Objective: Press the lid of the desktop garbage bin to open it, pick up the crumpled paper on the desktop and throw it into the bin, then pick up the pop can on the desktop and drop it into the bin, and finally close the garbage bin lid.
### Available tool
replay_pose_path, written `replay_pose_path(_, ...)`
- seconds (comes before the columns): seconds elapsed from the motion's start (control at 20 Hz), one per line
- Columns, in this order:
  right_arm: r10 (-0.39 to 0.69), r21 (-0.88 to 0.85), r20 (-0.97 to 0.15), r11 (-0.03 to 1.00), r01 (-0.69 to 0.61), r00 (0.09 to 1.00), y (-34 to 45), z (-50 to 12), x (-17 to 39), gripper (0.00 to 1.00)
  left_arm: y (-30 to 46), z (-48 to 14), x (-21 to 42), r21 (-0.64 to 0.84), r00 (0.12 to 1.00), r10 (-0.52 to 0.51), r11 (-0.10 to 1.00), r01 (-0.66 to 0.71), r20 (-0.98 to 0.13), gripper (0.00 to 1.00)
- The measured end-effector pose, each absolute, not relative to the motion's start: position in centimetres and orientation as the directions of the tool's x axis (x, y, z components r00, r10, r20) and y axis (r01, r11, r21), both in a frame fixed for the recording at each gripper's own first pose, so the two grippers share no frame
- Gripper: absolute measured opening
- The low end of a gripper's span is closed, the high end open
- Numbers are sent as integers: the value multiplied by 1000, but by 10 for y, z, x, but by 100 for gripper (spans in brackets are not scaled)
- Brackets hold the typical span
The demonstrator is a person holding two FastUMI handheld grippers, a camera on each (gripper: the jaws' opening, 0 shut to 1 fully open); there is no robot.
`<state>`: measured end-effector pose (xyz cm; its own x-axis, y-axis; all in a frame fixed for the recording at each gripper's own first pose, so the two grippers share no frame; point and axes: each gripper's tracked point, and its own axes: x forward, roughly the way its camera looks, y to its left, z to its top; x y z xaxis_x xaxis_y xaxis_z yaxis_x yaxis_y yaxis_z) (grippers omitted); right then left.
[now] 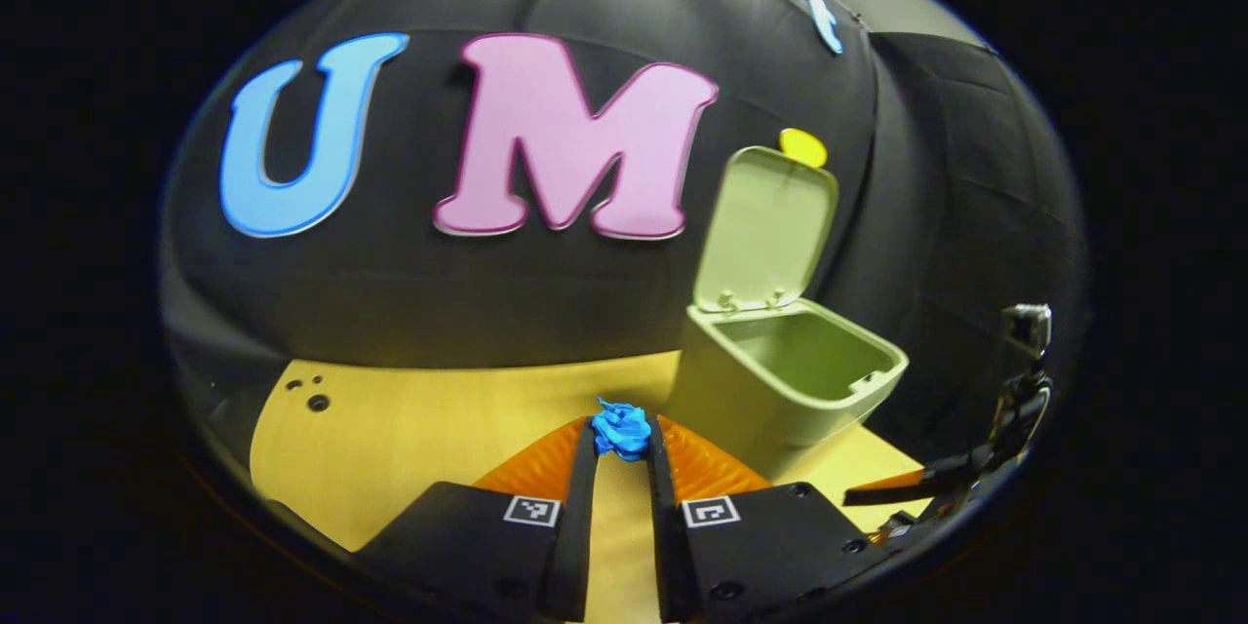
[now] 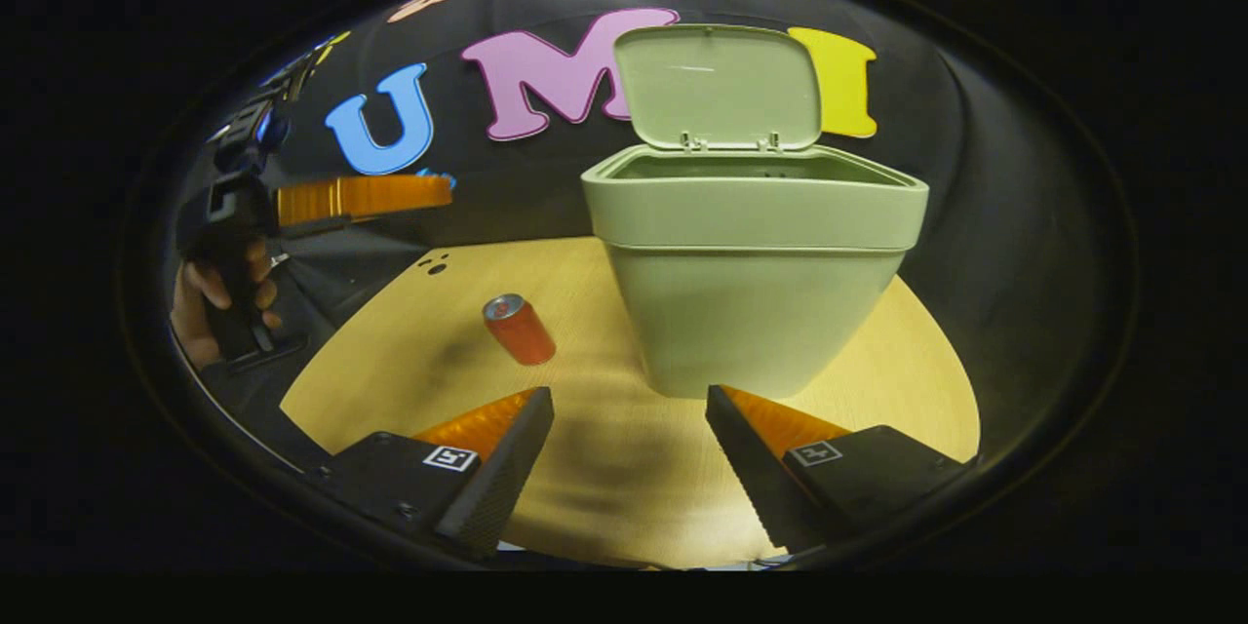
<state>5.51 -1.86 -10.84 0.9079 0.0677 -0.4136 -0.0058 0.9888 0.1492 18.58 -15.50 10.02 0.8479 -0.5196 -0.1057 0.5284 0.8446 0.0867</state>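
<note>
The pale green bin stands on the wooden desktop with its lid swung up. My left gripper is shut on a blue crumpled paper, held above the desktop to the left of the bin. In the right gripper view the bin stands close ahead, its lid upright. A red pop can stands on the desktop left of the bin. My right gripper is open and holds nothing, low in front of the bin. The left gripper, held by a hand, is raised at far left.
The wooden desktop has small holes near its far left part. Black cloth walls close in behind the bin. At the right edge of the left gripper view is the right gripper with its camera mount.
</note>
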Motion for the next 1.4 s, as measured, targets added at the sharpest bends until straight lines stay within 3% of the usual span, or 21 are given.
replay_pose_path(0.45, 72, 170, -444, 985, 5, 893, -52, -127, 56, 99, -265, 107, 187, 137, 747, -653, 735, 665, -121, 31)
replay_pose_path(0.85, 147, 180, -491, 982, -66, 859, -65, -147, 60, 99, -308, 87, 198, 141, 742, -646, 729, 669, -178, 36)
replay_pose_path(1.0, 164, 164, -507, 982, -92, 846, -64, -153, 57, 99, -312, 92, 197, 118, 743, -654, 734, 669, -142, 49)
replay_pose_path(1.05, 162, 158, -510, 983, -93, 845, -64, -153, 57, 99, -310, 95, 198, 117, 745, -654, 737, 666, -132, 62)
replay_pose_path(1.1, 158, 155, -511, 984, -91, 845, -64, -153, 58, 99, -310, 96, 199, 117, 742, -659, 733, 670, -124, 59)
replay_pose_path(1.25, 136, 141, -517, 987, -72, 845, -51, -153, 61, 99, -279, 112, 199, 120, 771, -632, 762, 637, -77, 96)
replay_pose_path(1.4, 132, 127, -510, 989, -78, 850, -36, -151, 61, 99, -223, 127, 198, 111, 833, -553, 828, 550, -4, 96)
